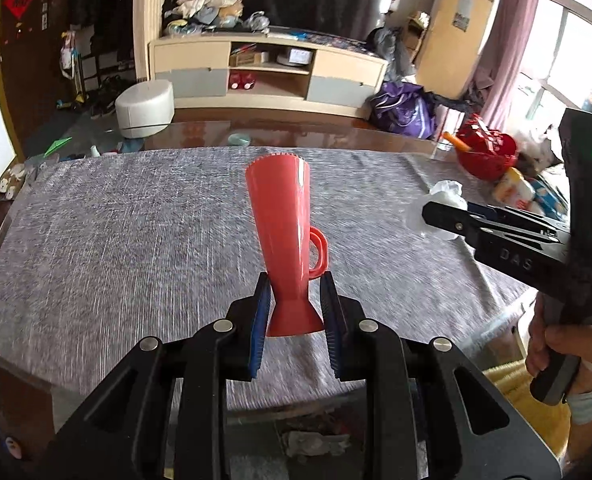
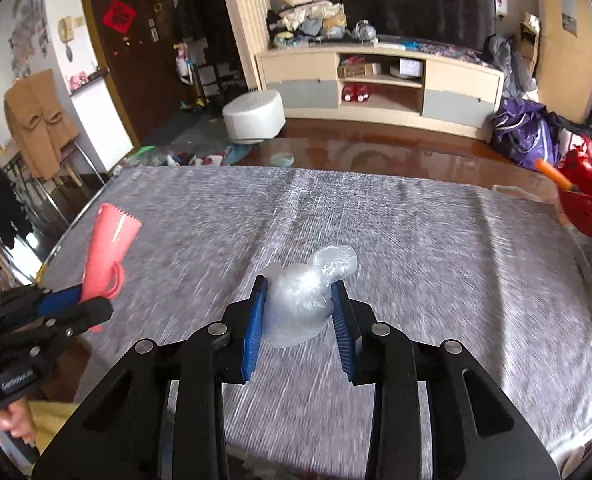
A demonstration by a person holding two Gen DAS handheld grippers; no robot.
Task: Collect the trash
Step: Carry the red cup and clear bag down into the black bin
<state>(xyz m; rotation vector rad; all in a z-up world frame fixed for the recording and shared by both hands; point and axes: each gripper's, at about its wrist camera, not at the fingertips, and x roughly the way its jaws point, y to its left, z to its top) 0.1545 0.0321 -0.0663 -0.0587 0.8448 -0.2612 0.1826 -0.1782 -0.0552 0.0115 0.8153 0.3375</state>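
My left gripper is shut on the narrow neck of a red plastic dustpan-like scoop, held upright above the grey tablecloth. It also shows in the right wrist view at the left, with the left gripper around its base. My right gripper is shut on a crumpled clear plastic bag, above the cloth. In the left wrist view the right gripper is at the right with the bag at its tip.
A red basket with an orange stick stands at the table's far right, snack packets beside it. Beyond the table are a white stool, a TV cabinet and a purple bag. Crumpled paper lies below the table's near edge.
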